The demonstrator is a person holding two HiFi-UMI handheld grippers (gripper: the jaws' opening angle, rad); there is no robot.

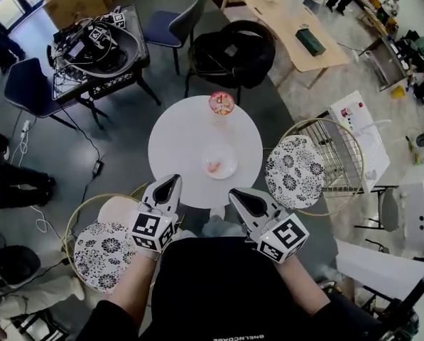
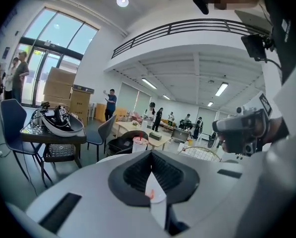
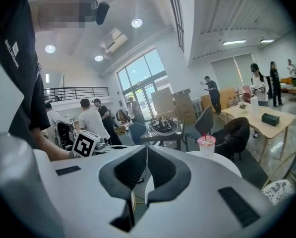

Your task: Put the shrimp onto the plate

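A small pink shrimp (image 1: 213, 166) lies on a clear glass plate (image 1: 226, 155) on the near half of the round white table (image 1: 176, 141). At the table's far edge stands a cup with a pink and red top (image 1: 221, 104), which also shows in both gripper views (image 2: 138, 143) (image 3: 206, 144). My left gripper (image 1: 170, 183) (image 2: 150, 155) hovers at the table's near edge, left of the plate, shut and holding nothing. My right gripper (image 1: 238, 195) (image 3: 147, 148) is just off the near edge, right of the plate, also shut and holding nothing.
Wire chairs with black-and-white patterned cushions stand at the right (image 1: 295, 163) and near left (image 1: 105, 246) of the table. A black chair (image 1: 233, 48) sits behind it, and a black side table with gear (image 1: 101, 48) stands at far left. People stand about the room.
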